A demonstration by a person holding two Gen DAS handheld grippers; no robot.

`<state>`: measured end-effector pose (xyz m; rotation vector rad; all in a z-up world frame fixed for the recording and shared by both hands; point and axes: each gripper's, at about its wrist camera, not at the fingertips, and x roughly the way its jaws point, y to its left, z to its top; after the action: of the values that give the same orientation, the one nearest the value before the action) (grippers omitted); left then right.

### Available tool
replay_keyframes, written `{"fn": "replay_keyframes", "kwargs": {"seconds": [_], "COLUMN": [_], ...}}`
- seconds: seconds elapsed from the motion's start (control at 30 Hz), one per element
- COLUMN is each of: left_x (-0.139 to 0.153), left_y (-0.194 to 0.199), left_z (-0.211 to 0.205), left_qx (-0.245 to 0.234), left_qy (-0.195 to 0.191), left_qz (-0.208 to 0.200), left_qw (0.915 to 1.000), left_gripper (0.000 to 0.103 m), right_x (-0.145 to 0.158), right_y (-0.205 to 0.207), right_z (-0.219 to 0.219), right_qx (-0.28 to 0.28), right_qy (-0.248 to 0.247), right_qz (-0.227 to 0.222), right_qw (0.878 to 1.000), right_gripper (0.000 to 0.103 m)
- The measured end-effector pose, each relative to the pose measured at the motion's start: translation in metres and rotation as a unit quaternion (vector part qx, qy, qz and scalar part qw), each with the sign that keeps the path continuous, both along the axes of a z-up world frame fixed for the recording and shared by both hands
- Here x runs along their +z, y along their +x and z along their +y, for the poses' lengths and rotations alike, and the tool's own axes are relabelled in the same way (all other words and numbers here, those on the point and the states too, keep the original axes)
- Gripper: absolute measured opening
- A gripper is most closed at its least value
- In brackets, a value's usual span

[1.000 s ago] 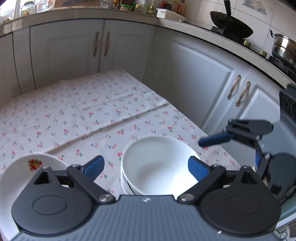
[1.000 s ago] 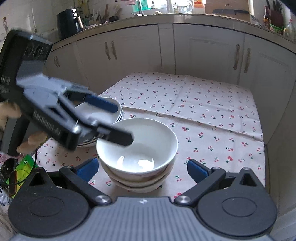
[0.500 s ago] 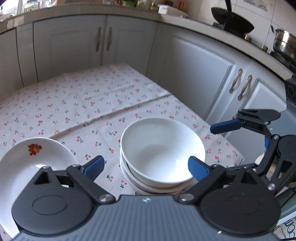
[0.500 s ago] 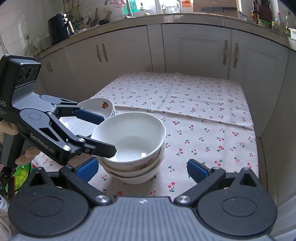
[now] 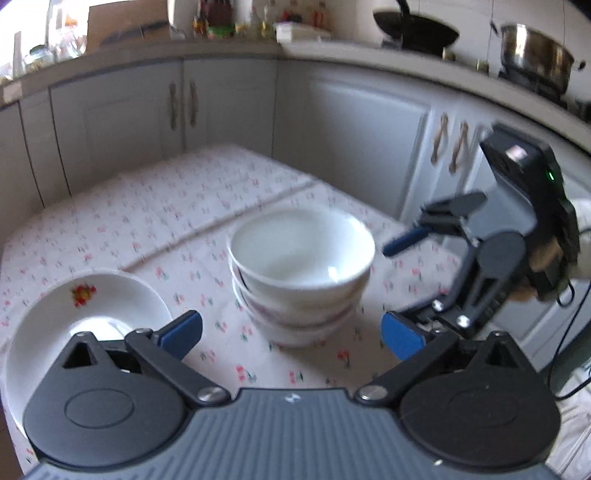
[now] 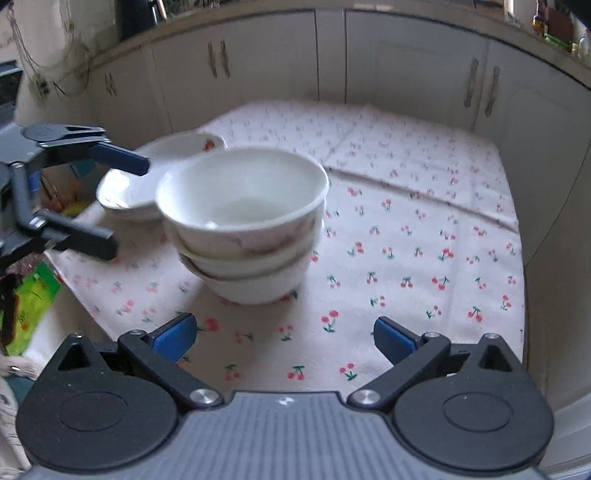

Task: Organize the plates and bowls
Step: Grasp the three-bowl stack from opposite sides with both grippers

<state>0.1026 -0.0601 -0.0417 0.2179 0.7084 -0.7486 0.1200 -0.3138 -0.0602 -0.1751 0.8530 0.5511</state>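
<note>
A stack of white bowls [image 5: 301, 275] stands on the cherry-print tablecloth [image 6: 406, 236] that covers the surface, three nested one in another as far as the rims show; the top bowl [image 6: 242, 195] holds nothing, and what the lower ones hold is hidden by the bowl above each. Just beside the stack, toward the left gripper, lies a white plate with a small red fruit motif [image 5: 83, 321]; in the right wrist view it looks like more than one plate stacked [image 6: 133, 192], though blur and the bowls in front make the count uncertain. The left gripper [image 5: 291, 334] has its blue-padded fingers [image 5: 183, 334] spread wide and released, its jaws having just opened further, with nothing between them; the bowl stack sits beyond the tips, untouched. The right gripper [image 6: 282, 338] is likewise released, its fingers [image 6: 173, 338] apart over bare cloth short of the stack. Each gripper appears in the other's view, to the side of the bowls and clear of them. Both views are smeared by motion. A wok [image 5: 415, 31] and a steel pot [image 5: 535, 55] on the far counter are cut off by the frame edge.
</note>
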Motion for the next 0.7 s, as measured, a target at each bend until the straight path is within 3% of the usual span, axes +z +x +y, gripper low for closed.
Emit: {"fn": "replay_keyframes", "kwargs": {"seconds": [0.47,0.7], "left_x": [-0.056,-0.062], "left_y": [0.025,0.022], "left_z": [-0.036,-0.041], "left_qx": [-0.030,-0.037], "left_qy": [0.071,0.096], "left_qz": [0.060,0.039], "left_qw": [0.9952,0.9939], "left_gripper": [0.102,0.103], "right_x": [-0.030,-0.031], "right_y": [0.023,0.022], "right_z": [0.011,0.005], "right_qx": [0.043,0.054], "right_qy": [-0.062,-0.051], "right_qz": [-0.008,-0.013], "right_qw": [0.997,0.997], "right_gripper": [0.103,0.103]}}
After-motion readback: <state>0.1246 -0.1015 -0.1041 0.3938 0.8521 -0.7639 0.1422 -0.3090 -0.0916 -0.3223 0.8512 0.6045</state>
